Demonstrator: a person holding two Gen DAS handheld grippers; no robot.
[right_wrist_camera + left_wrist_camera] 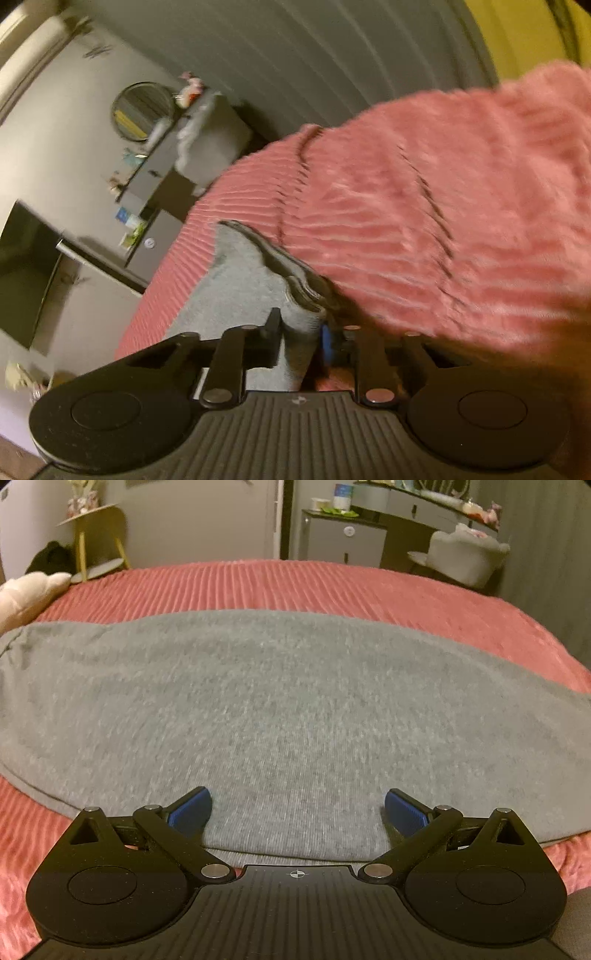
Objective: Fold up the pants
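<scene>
One pair of grey knit pants (295,701) flat on a pink ribbed bedspread (332,587), two grippers on it.

Both views blurred; the pants run off the left and right frame edges in the left wrist view, so legs and waistband can't be told apart there. Left gripper (297,808) spread wide, blue pads clear of the cloth, hanging over the pants' near edge close to the bed's near edge. Right wrist view tilted; right gripper (300,338) nearly closed, pinching a bunched fold of the grey fabric (243,273) near a dark seamed edge; its right-side finger is mostly hidden, only a sliver of blue pad shows. Background furniture is smeared and hard to read.
</scene>
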